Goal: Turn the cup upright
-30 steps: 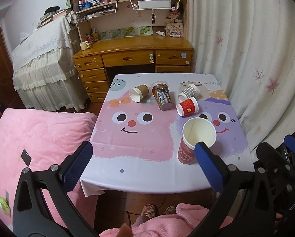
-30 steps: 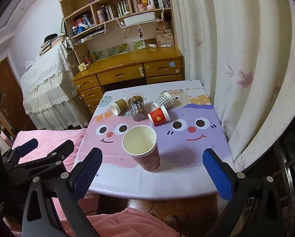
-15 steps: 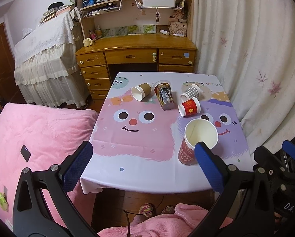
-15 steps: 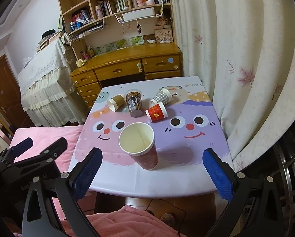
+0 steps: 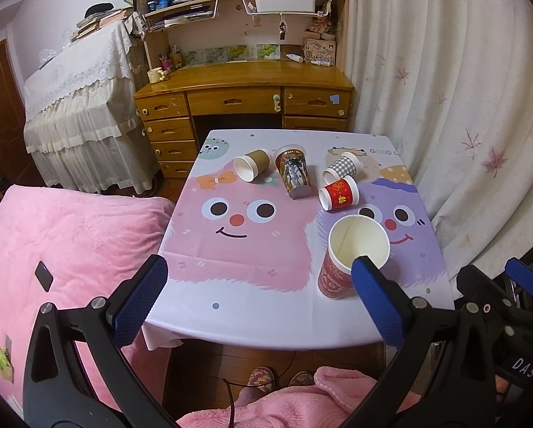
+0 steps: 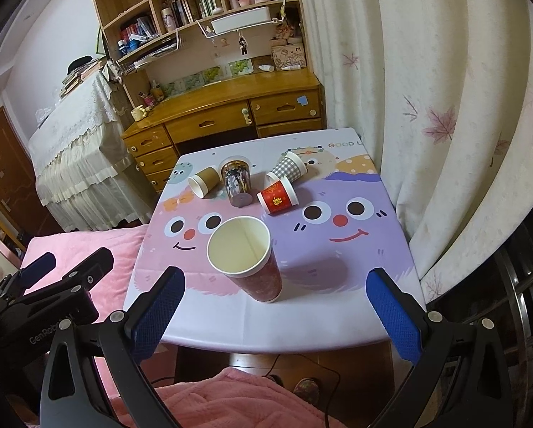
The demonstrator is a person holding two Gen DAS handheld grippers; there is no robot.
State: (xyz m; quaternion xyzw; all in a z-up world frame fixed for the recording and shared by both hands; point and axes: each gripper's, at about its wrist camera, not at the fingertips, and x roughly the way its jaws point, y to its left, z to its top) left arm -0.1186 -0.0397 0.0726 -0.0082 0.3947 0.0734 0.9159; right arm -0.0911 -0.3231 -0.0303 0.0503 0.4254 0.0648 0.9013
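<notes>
Cups lying on their sides, four of them, cluster near the far edge of the table; the small red cup is nearest, its long axis level and its mouth turned left. One tall red cup already stands upright near the front edge. Both the left gripper and the right gripper are spread wide and hold nothing, and I judge the right one better placed to reach it.

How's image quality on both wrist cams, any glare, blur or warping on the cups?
Left wrist: sharp, warm indoor light; fisheye bends the curtain and table edge; no glare on the upright cup. Right wrist: equally sharp; that cup throws a soft shadow rightward on the tablecloth; black vignette in the corners.
</notes>
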